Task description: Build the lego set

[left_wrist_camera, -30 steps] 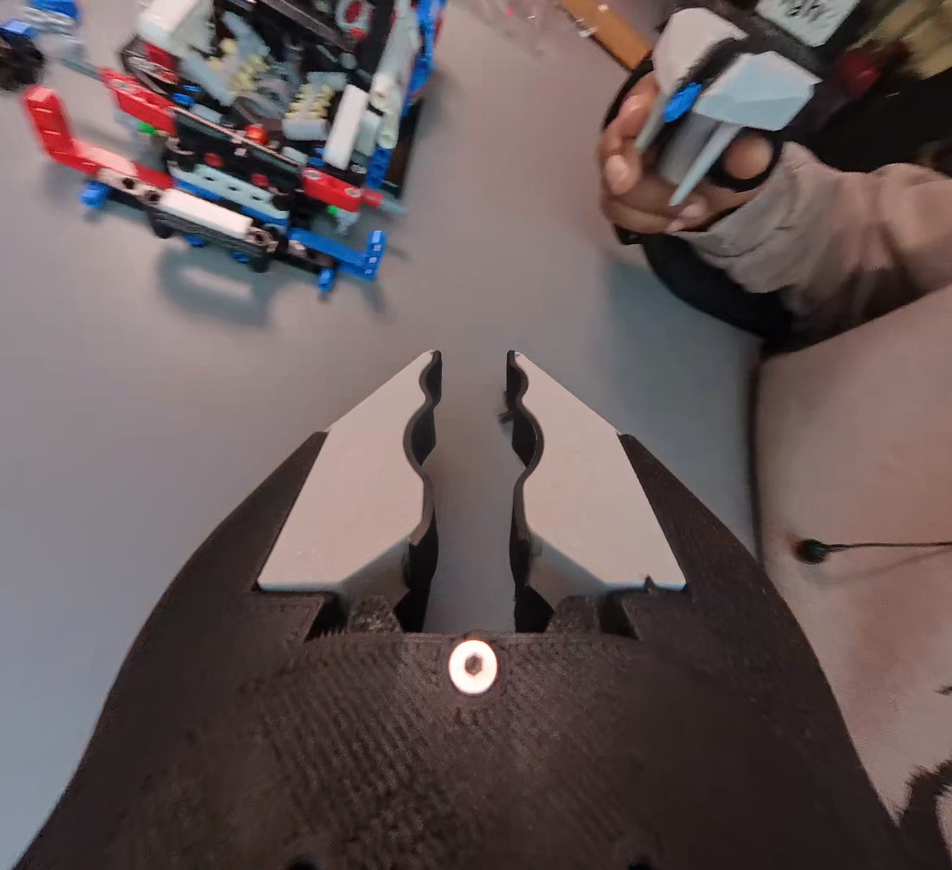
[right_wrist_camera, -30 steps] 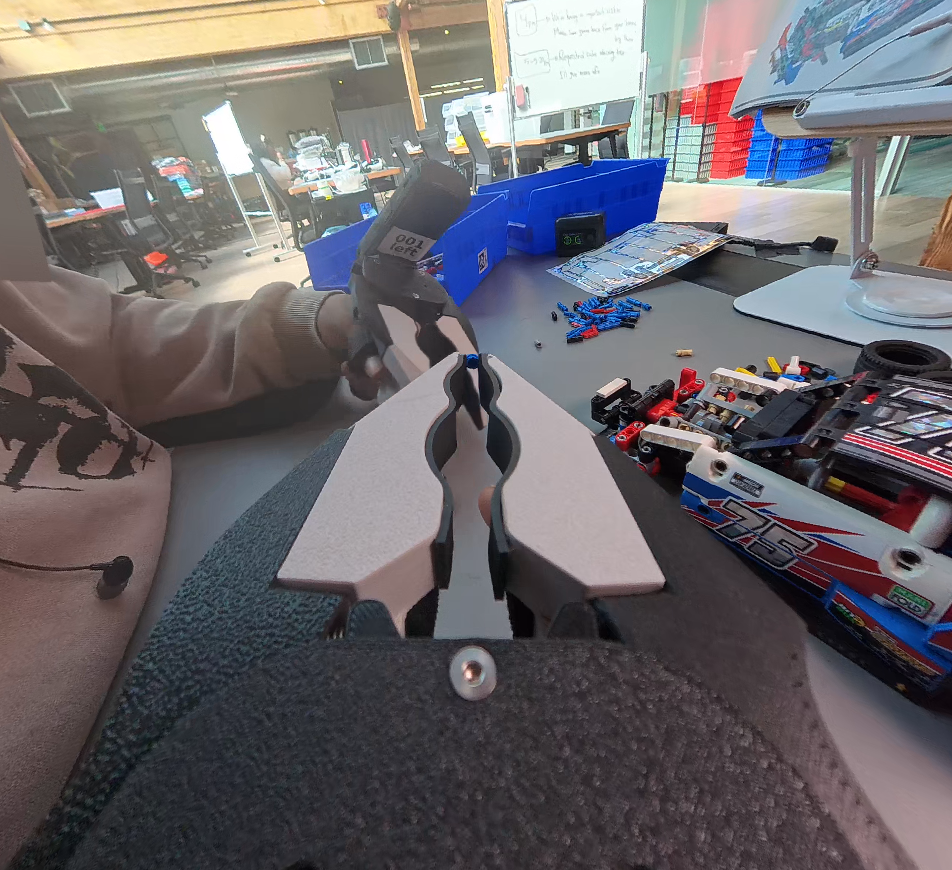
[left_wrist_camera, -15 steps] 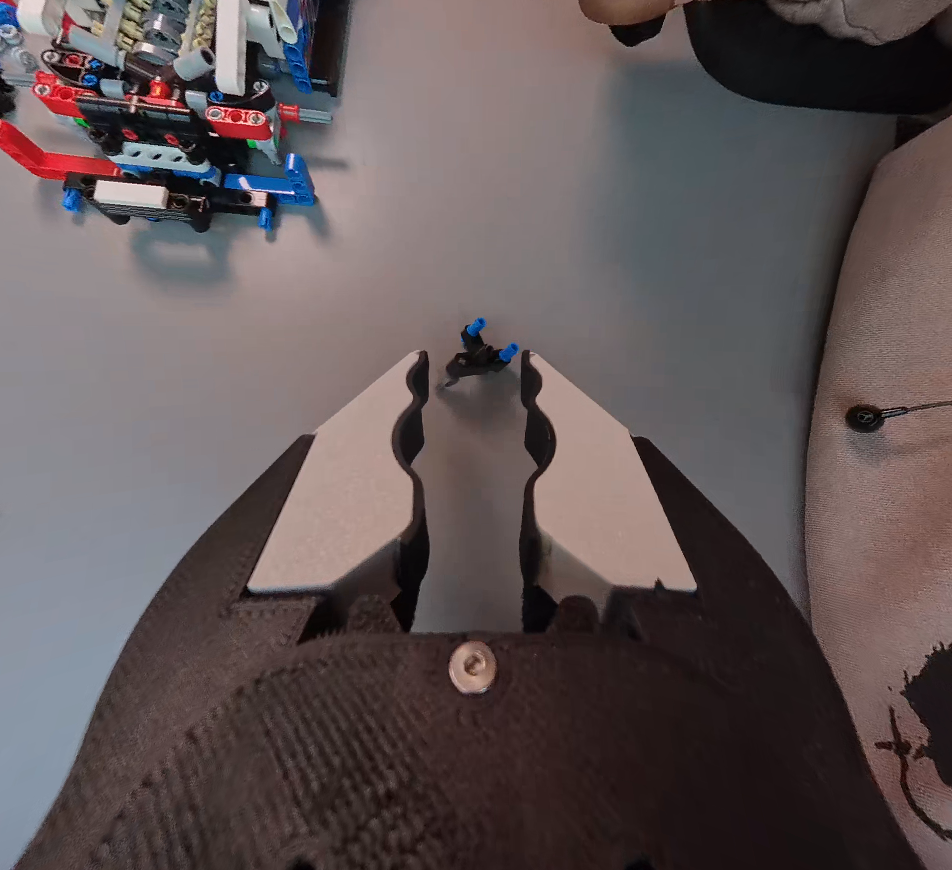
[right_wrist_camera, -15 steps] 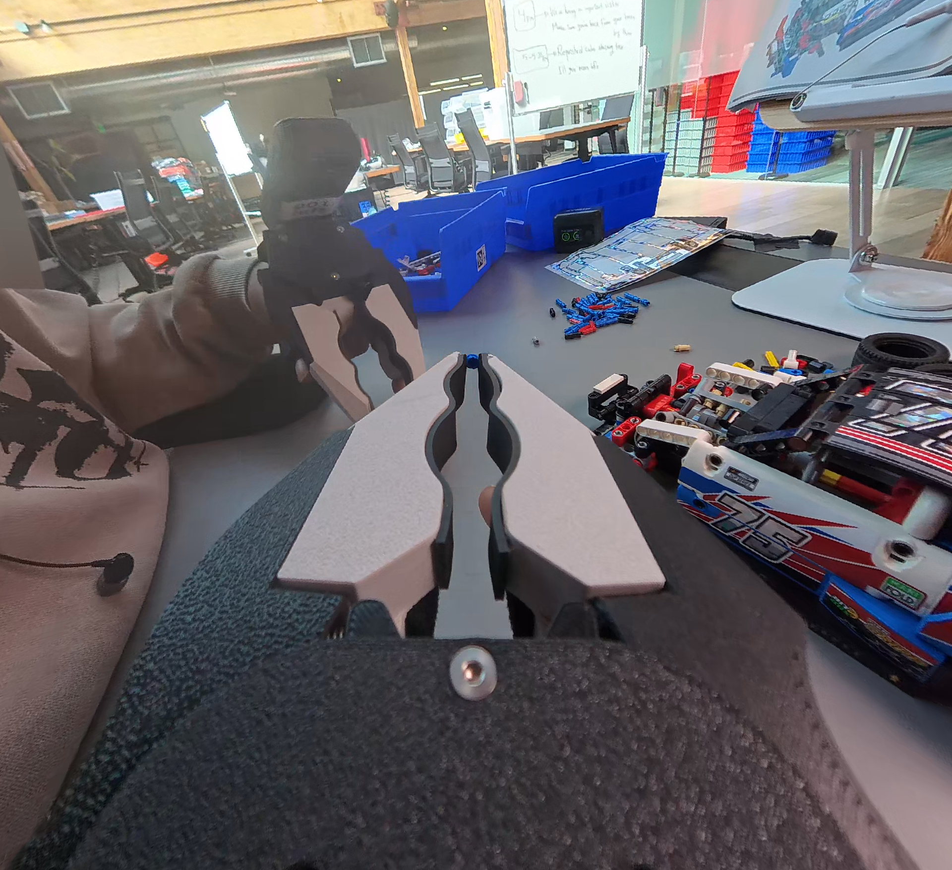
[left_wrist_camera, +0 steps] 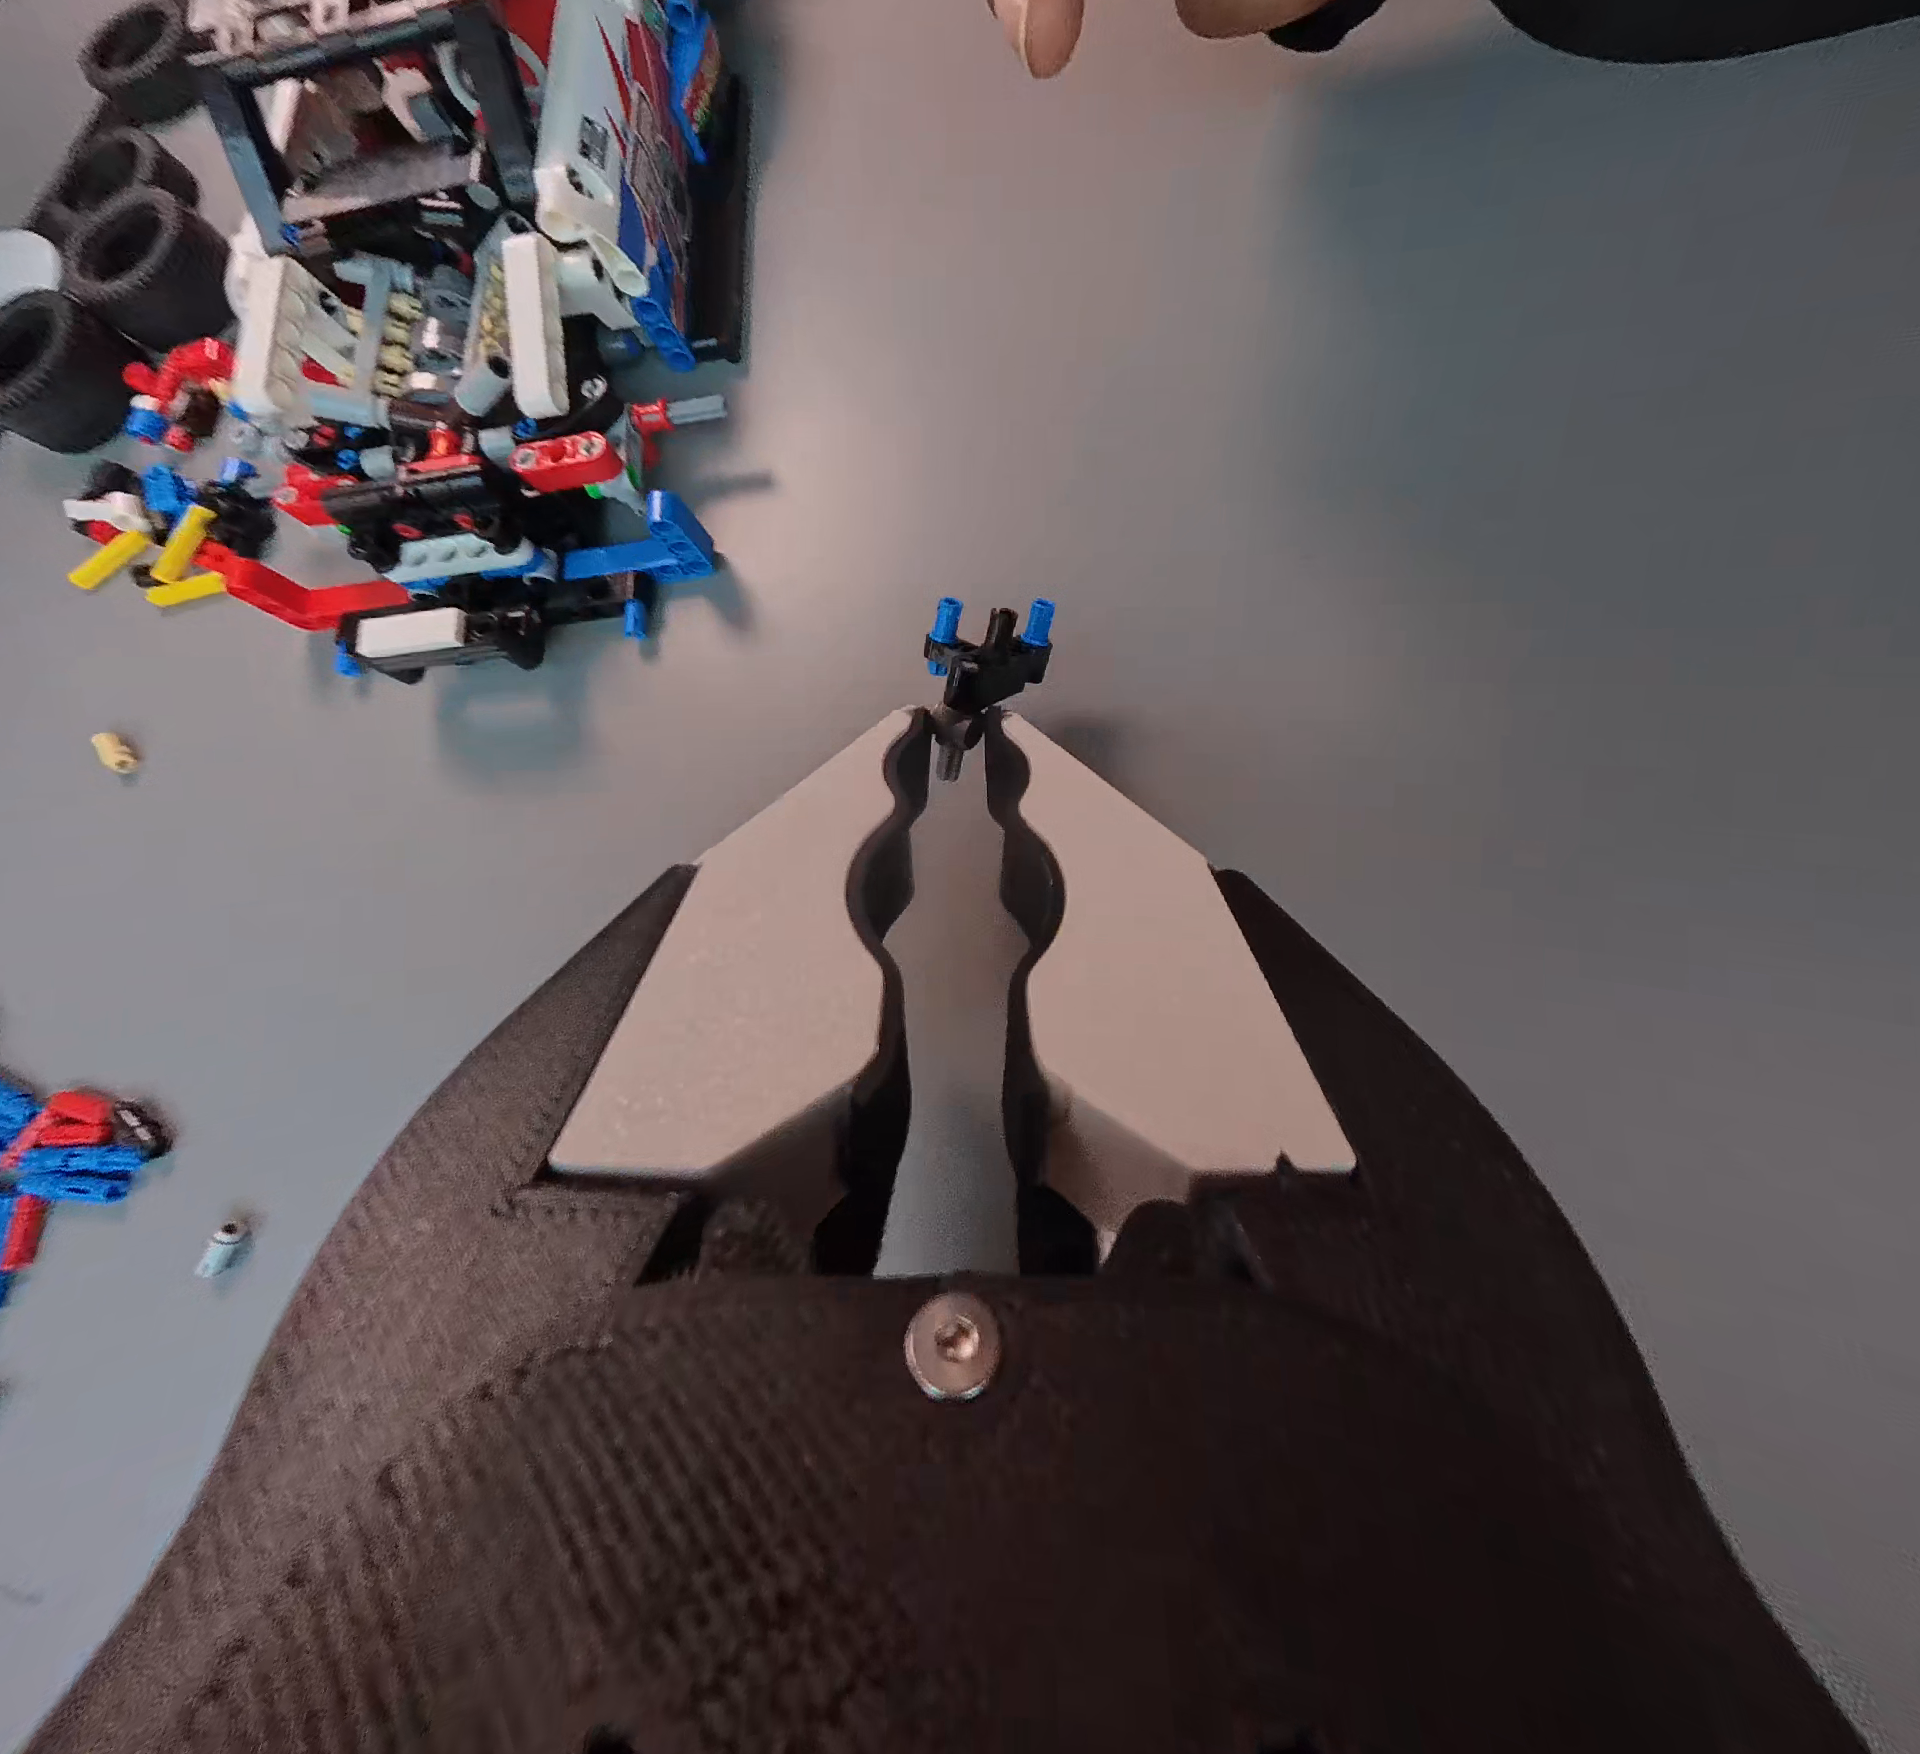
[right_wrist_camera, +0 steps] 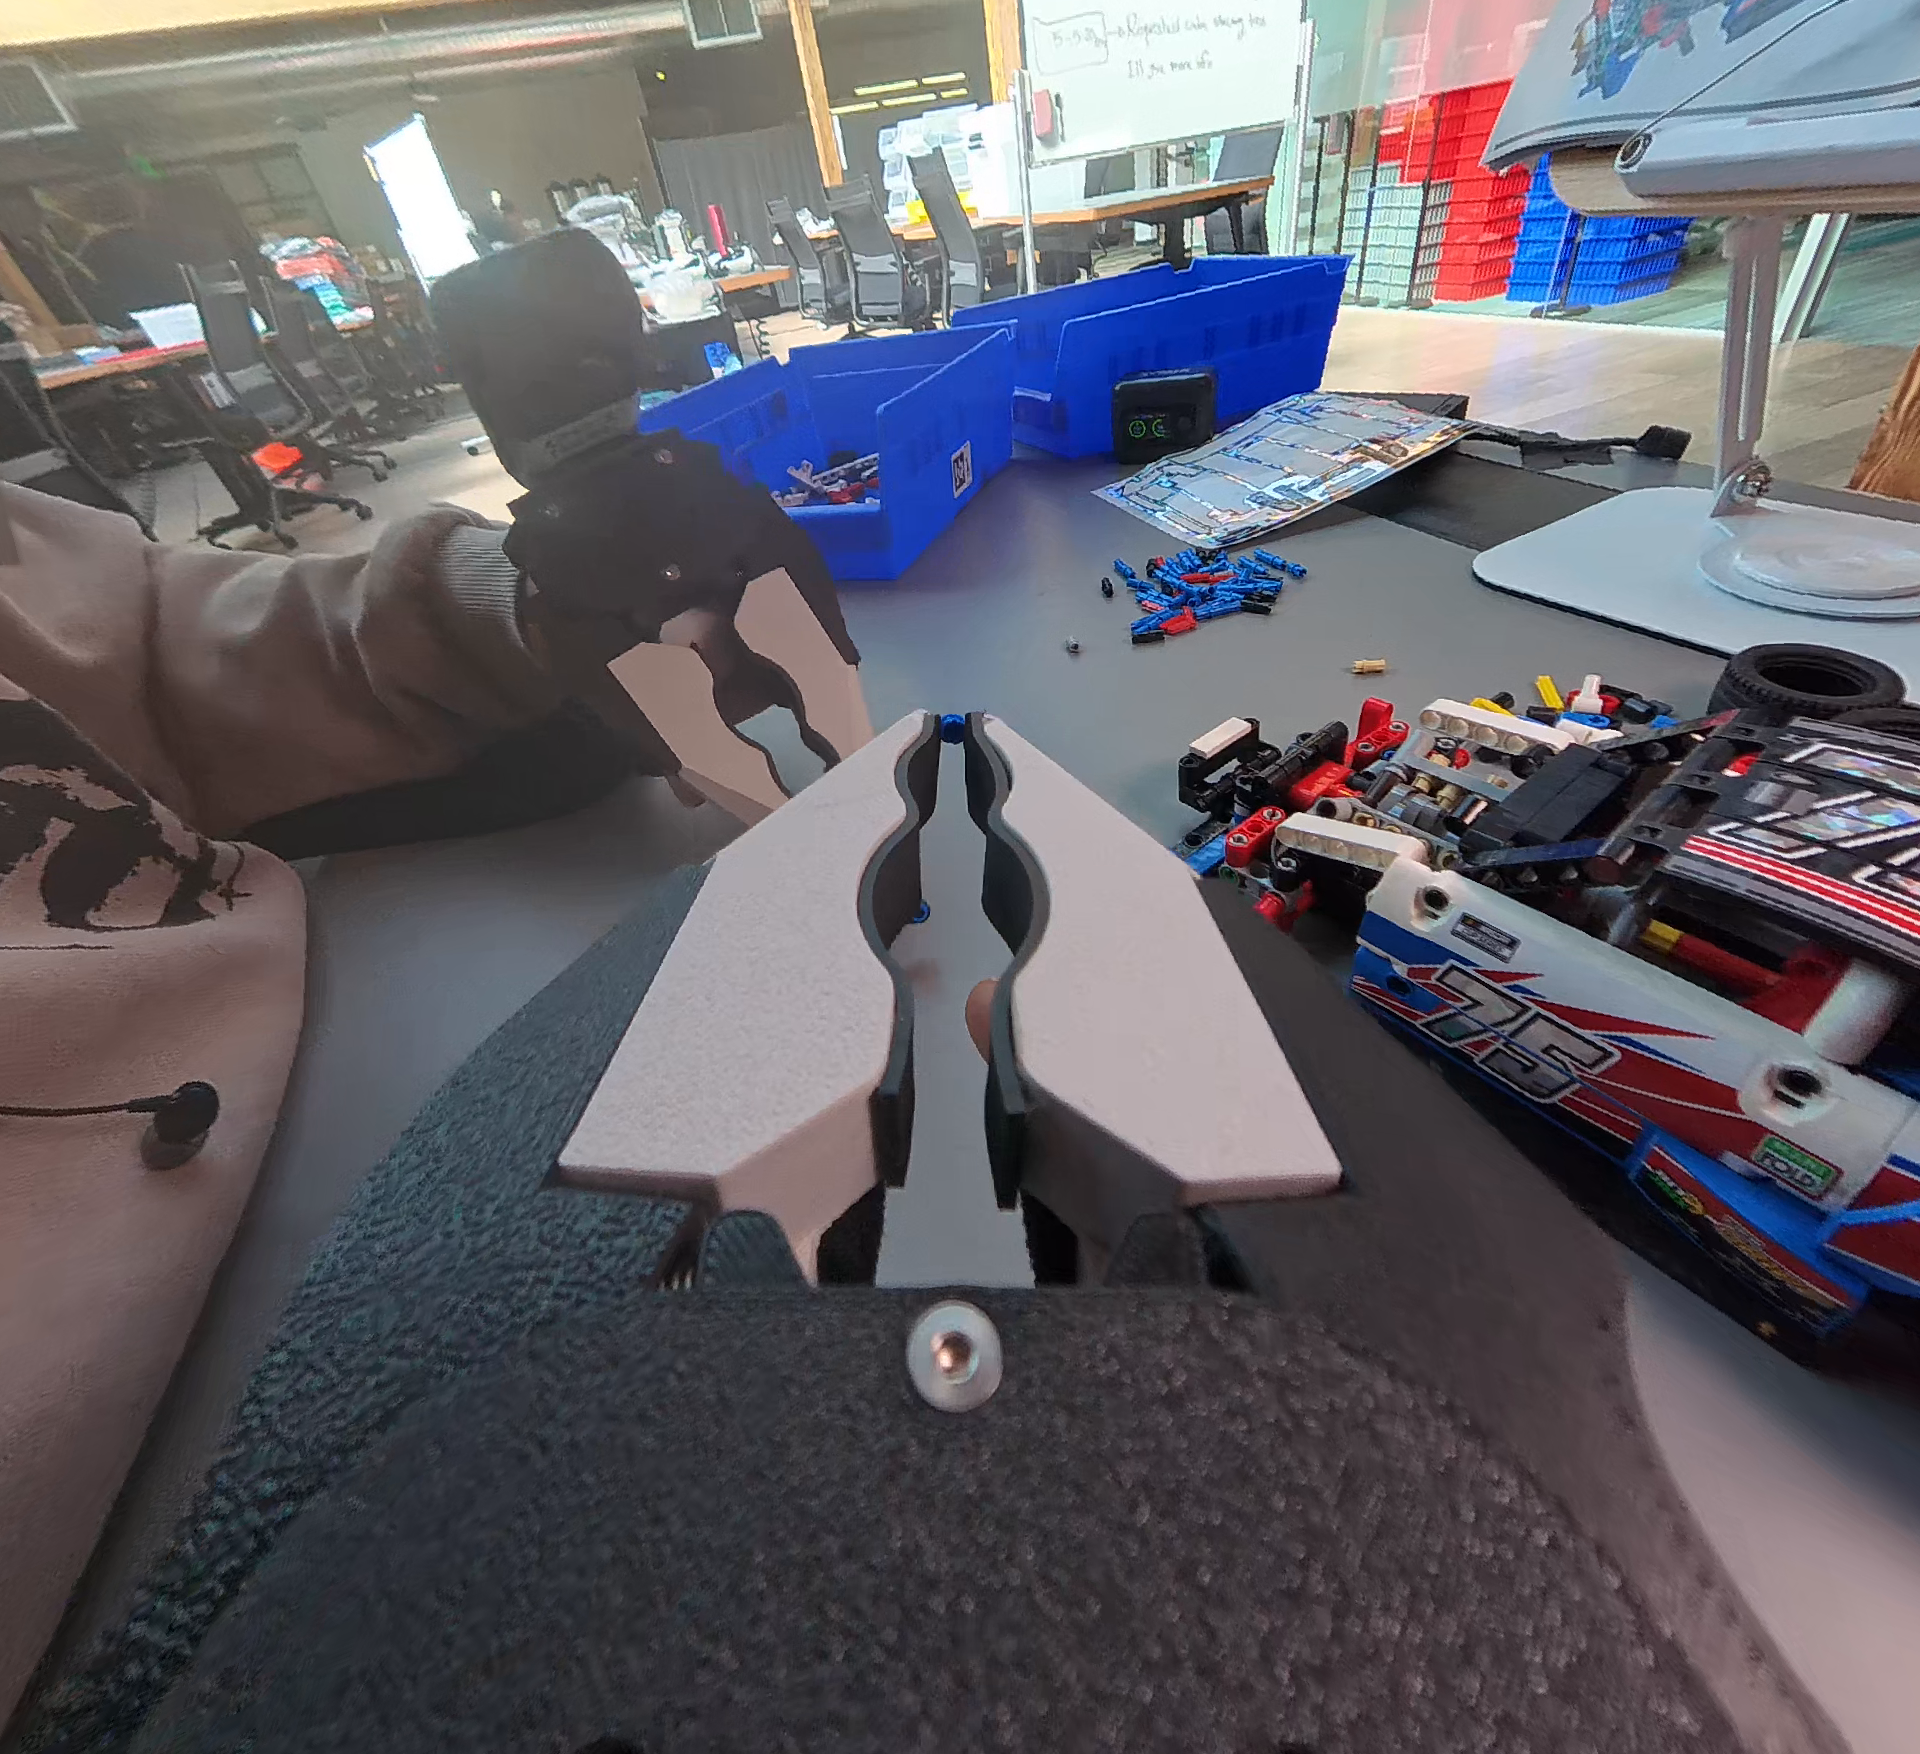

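Two grippers busy | left gripper (left_wrist_camera: 954,736) has just pinched shut on the small black lego piece with two blue pegs (left_wrist_camera: 987,655), lifting it off the grey table (left_wrist_camera: 1455,561) | right gripper (right_wrist_camera: 954,730) nearly closed, holding a tiny blue peg (right_wrist_camera: 952,725) | half-built lego race car (left_wrist_camera: 468,229) waits nearby | next: join them, I think.
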`<action>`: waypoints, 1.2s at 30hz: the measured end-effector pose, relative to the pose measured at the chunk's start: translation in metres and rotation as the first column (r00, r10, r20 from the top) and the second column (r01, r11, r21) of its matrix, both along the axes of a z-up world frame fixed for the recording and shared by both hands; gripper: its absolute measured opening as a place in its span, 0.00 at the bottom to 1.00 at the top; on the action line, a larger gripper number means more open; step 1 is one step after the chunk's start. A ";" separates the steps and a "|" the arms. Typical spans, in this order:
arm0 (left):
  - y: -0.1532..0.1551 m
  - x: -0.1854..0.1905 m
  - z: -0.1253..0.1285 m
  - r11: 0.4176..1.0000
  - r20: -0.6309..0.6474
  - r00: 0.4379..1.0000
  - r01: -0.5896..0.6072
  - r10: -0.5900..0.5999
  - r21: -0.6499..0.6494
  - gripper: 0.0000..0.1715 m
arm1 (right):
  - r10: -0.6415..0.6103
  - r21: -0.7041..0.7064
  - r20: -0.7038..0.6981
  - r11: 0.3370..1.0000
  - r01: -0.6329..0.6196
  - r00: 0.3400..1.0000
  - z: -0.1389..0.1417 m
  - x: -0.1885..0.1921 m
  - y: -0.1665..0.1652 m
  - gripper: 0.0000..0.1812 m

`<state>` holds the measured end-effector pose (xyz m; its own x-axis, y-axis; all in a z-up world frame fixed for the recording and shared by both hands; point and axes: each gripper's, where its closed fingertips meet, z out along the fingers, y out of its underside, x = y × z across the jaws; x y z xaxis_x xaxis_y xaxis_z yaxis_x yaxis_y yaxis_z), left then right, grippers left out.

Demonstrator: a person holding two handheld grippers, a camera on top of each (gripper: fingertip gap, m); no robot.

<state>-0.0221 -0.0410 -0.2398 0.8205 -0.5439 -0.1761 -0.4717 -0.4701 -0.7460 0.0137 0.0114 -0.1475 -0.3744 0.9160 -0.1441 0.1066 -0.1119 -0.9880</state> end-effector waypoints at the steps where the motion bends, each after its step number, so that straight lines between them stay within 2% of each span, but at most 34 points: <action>1: 0.006 -0.005 0.002 0.999 -0.049 0.999 -0.019 0.021 0.051 0.05 | -0.007 0.003 0.011 1.000 0.007 1.000 -0.002 -0.001 0.002 0.01; 3: 0.016 -0.015 0.003 0.987 -0.218 0.974 -0.024 0.059 0.158 0.05 | -0.021 0.002 0.032 1.000 0.021 0.999 -0.006 -0.002 0.005 0.01; 4: 0.019 -0.020 0.003 0.978 -0.333 0.940 -0.006 0.077 0.207 0.05 | -0.030 0.004 0.046 1.000 0.030 0.999 -0.008 -0.003 0.007 0.01; 7: 0.022 -0.022 -0.001 0.958 -0.626 0.777 0.128 0.064 0.257 0.05 | -0.047 0.011 0.069 0.999 0.046 0.997 -0.013 -0.004 0.011 0.01; 8: 0.021 -0.017 -0.001 0.946 -0.669 0.742 0.192 0.035 0.262 0.05 | -0.049 0.012 0.073 0.999 0.048 0.996 -0.014 -0.004 0.012 0.01; 10: 0.016 -0.005 -0.001 0.926 -0.687 0.726 0.275 -0.024 0.259 0.06 | -0.050 0.011 0.079 0.999 0.049 0.996 -0.015 -0.004 0.012 0.01; 12: 0.010 0.005 0.003 0.916 -0.635 0.769 0.303 -0.072 0.263 0.08 | -0.047 0.013 0.081 0.999 0.046 0.996 -0.015 -0.004 0.012 0.01; 13: 0.006 0.011 0.005 0.915 -0.569 0.816 0.305 -0.107 0.266 0.08 | -0.045 0.013 0.082 0.999 0.044 0.996 -0.015 -0.004 0.011 0.01; 15: -0.005 0.024 0.006 0.939 -0.312 0.931 0.265 -0.191 0.219 0.12 | -0.042 0.015 0.082 0.999 0.041 0.996 -0.015 -0.004 0.011 0.01; 16: -0.008 0.026 0.008 0.956 -0.168 0.966 0.225 -0.195 0.187 0.15 | -0.042 0.015 0.083 0.999 0.040 0.996 -0.015 -0.004 0.011 0.01; 18: -0.015 0.028 0.011 0.977 0.082 0.978 0.186 -0.194 0.100 0.18 | -0.040 0.012 0.083 0.999 0.039 0.996 -0.015 -0.004 0.010 0.01; 20: -0.013 0.017 0.014 0.991 0.196 0.972 0.120 -0.131 0.065 0.19 | -0.038 0.010 0.082 0.999 0.037 0.996 -0.015 -0.004 0.010 0.01; 23: -0.014 0.009 0.015 0.986 0.228 0.960 0.154 -0.163 0.057 0.20 | -0.038 0.008 0.083 0.999 0.037 0.996 -0.015 -0.004 0.011 0.01; 26: -0.015 0.015 0.015 0.958 0.213 0.934 0.282 -0.286 0.048 0.19 | -0.036 -0.003 0.087 0.999 0.037 0.996 -0.016 -0.004 0.012 0.01; 31: -0.012 0.034 -0.003 0.857 0.134 0.858 0.508 -0.495 -0.086 0.23 | -0.036 -0.018 0.083 0.999 0.038 0.996 -0.016 -0.004 0.014 0.01; 34: -0.010 0.039 -0.007 0.807 0.146 0.818 0.574 -0.556 -0.141 0.19 | -0.044 -0.017 0.081 0.999 0.045 0.996 -0.016 -0.004 0.017 0.01; 36: -0.011 0.034 -0.011 0.803 0.147 0.827 0.562 -0.543 -0.196 0.14 | -0.049 -0.022 0.082 0.998 0.051 0.995 -0.016 -0.004 0.019 0.01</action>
<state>0.0116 -0.0519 -0.2510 0.3744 -0.9256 0.0564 -0.6460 -0.3040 -0.7002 0.0099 0.0305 -0.1640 -0.3142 0.9293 -0.1941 0.1804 -0.1423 -0.9732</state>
